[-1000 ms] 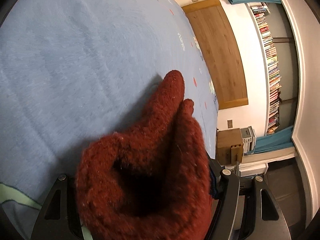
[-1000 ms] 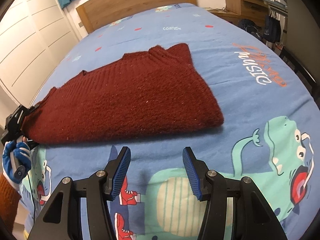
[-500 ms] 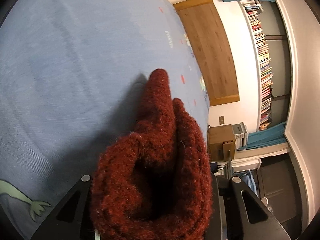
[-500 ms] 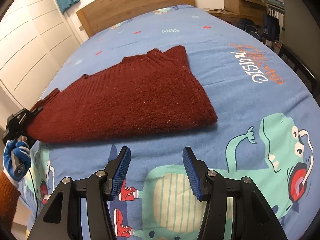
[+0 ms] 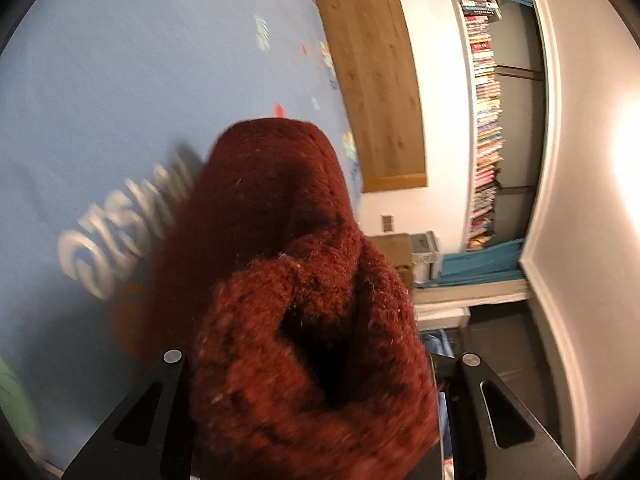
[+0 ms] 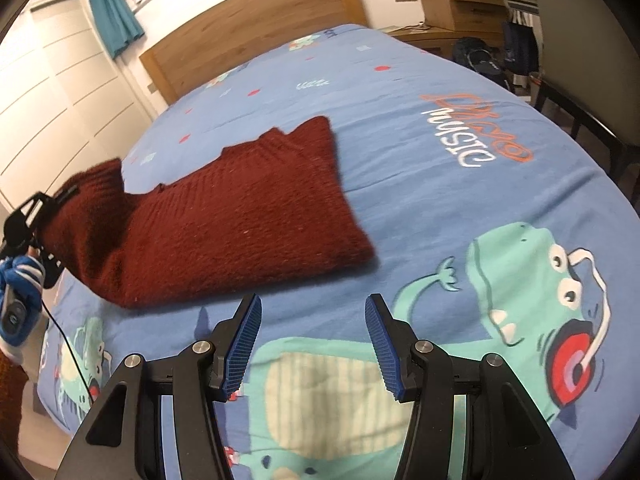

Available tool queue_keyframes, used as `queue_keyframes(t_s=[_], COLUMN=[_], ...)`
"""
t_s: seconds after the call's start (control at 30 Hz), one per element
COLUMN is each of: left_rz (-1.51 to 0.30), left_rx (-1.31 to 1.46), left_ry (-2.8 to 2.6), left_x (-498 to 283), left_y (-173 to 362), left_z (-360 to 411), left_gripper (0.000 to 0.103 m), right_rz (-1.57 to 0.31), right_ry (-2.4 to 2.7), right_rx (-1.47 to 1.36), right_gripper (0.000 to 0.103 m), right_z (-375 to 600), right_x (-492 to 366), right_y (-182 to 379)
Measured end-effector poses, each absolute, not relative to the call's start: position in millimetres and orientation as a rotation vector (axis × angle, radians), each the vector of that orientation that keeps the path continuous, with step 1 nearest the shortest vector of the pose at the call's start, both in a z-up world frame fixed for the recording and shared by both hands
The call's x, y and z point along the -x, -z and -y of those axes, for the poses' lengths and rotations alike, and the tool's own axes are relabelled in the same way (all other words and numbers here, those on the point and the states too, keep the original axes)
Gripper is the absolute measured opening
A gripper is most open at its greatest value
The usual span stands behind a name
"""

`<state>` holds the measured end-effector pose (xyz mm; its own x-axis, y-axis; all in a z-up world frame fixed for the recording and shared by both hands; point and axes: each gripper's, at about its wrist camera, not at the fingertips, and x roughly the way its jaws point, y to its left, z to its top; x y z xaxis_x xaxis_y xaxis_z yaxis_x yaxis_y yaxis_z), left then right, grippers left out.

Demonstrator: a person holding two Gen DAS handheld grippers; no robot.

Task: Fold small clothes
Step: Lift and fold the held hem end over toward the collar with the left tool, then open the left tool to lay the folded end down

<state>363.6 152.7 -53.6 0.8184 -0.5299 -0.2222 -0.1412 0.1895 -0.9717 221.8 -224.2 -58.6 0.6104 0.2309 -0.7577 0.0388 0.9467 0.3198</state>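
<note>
Seen half-folded on a blue dinosaur-print bedspread (image 6: 400, 128): a dark red knitted sweater (image 6: 240, 216), its far part lying flat, its near-left end lifted clear of the bed. Was pinched at that raised end by the left gripper (image 5: 316, 408), whose jaws had just been closing, thick wool bunched between them and filling most of the left wrist view. Probably gripped there so the end could be carried over the flat part for the next fold. Held in a blue-gloved hand (image 6: 18, 280) at the bed's left edge. Hung over the near side of the bed, just short of the sweater's near edge: the right gripper (image 6: 312, 344), its blue ribbed fingers (image 6: 244, 344) spread with nothing between them, apparently waiting to steady or catch the cloth. Beyond, a wooden headboard (image 6: 248, 40).
</note>
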Motion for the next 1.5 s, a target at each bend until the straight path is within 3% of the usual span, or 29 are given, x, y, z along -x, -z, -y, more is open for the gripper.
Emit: queue_keyframes(t_s=[0.37,0.6,0.83,0.97,1.07,1.13,1.2,1.5], left_rz=[-0.722,-0.919,-0.941,-1.031,-1.040,-1.042,-1.050,-0.983], left_rx=[1.319,1.061,0.798,0.638,0.518,0.517,0.548,0.507], left_ry=[0.493,0.495,0.494,0.451,0.444,0.472,0.494,0.581], left_x=[-418,-425,-411,-403,-396,-395,-397,-385], left_y=[41,66,52,73,75,71,70,43], left_z=[-34,46,95,133,148,151,152,153], left_gripper=[0.024,0.024,0.024,0.024,0.029,0.048,0.056,0.058], right_rz=[-0.865,-0.866,-0.867,-0.870,-0.870,-0.869,-0.870,-0.863], right_ry=[-0.048,-0.008,0.019,0.027,0.028,0.029,0.030,0.020], right_rx=[-0.369,-0.387,-0.404,-0.411,-0.408,-0.411,-0.413,-0.389], right_gripper=[0.056,0.056,0.056,0.056,0.056,0.056,0.056,0.056], right_z=[274,299,315,320,320,320,321,315], right_x=[-205,-196,-186,-183,-181,-181,-181,-183], right_y=[49,54,58,61,60,60,60,47])
